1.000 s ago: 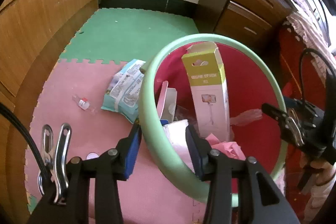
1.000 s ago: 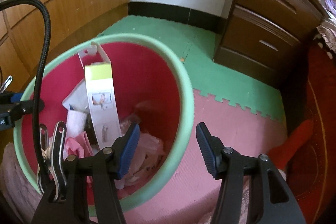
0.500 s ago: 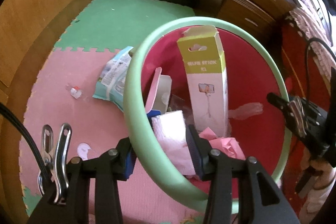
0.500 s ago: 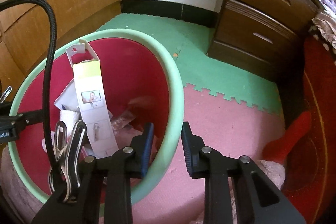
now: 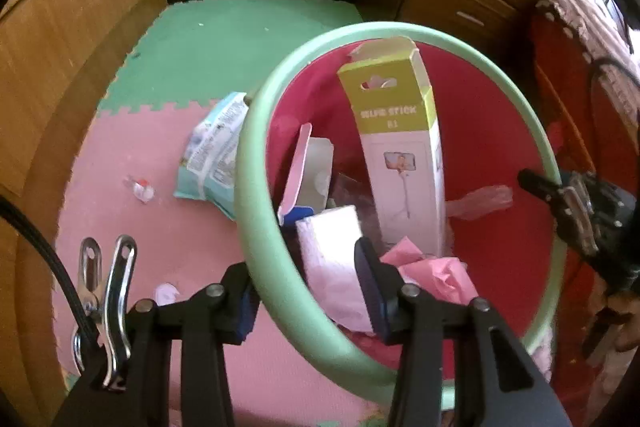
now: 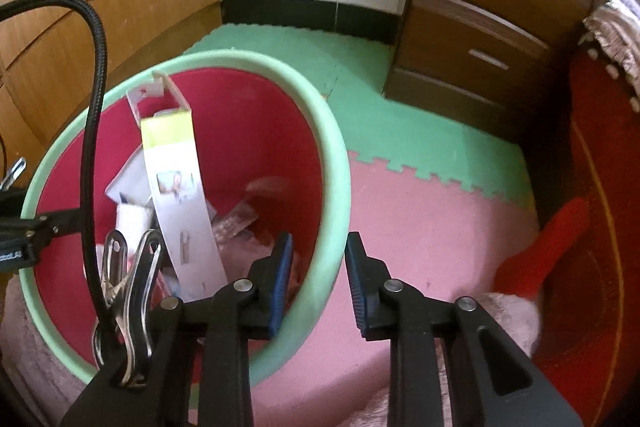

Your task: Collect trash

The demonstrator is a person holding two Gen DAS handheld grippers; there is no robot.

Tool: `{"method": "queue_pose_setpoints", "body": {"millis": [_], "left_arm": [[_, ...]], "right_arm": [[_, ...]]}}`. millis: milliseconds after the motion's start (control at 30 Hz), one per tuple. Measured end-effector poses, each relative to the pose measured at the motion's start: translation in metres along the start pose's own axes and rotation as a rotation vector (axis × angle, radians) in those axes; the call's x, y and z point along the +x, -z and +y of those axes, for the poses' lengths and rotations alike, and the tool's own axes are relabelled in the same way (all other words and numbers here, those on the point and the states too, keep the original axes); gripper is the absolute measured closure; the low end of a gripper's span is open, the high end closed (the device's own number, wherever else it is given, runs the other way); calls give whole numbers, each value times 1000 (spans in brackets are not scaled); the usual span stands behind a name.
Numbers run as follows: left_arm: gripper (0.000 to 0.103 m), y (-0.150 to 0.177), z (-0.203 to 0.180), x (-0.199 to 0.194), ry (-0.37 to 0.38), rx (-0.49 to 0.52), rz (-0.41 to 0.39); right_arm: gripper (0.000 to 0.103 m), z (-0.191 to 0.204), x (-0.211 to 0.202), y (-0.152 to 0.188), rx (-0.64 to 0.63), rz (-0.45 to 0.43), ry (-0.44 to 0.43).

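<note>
My right gripper (image 6: 316, 279) has just closed around the waste bin's (image 6: 338, 163) smooth mint-green rim; my left gripper (image 5: 306, 291) straddles it too. Red interior: tall selfie-stick box (image 5: 400, 163), crumpled pink paper (image 5: 436, 273), white tissue pack (image 5: 332, 243).

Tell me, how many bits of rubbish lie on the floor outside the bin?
3: a blue-white packet against the bin's left side, a small clear wrapper left of that, and a white scrap nearest the camera. The bin may hide more.
</note>
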State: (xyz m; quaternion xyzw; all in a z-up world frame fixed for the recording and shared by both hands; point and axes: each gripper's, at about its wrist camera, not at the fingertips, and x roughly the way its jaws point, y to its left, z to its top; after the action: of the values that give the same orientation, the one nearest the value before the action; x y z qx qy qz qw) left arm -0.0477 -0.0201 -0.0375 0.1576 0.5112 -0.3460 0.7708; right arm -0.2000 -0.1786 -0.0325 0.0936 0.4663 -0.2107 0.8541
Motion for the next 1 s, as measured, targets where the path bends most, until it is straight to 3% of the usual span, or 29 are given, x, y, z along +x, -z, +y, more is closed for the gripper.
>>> {"method": "queue_pose_setpoints", "body": {"millis": [100,133,200,333,433,467,567,733,1000], "left_arm": [[56,-3,11,6,17,-41,2],[56,-4,15,9,57,-56,18],[54,-4,17,15,77,-69,36],[52,-7,14,21,32,-37,38],[53,-8,11,32,6,27,50],[56,-9,15,35,38,18,60],[63,-9,19,40,96,13,79],[63,-4,-8,45,122,59,103],[59,-2,-63,46,70,68,77]], "right_arm": [[69,8,0,-6,-29,-19,-13],[66,12,3,-10,-47,-15,-17],[63,15,13,-12,-75,29,-22],[63,7,28,-12,14,73,-149],[69,4,19,-7,91,53,-165],[69,6,13,-4,110,51,-171],[68,10,-8,8,150,33,-154],[68,0,-26,23,187,31,-83],[70,-52,-18,32,237,-3,-25]]}}
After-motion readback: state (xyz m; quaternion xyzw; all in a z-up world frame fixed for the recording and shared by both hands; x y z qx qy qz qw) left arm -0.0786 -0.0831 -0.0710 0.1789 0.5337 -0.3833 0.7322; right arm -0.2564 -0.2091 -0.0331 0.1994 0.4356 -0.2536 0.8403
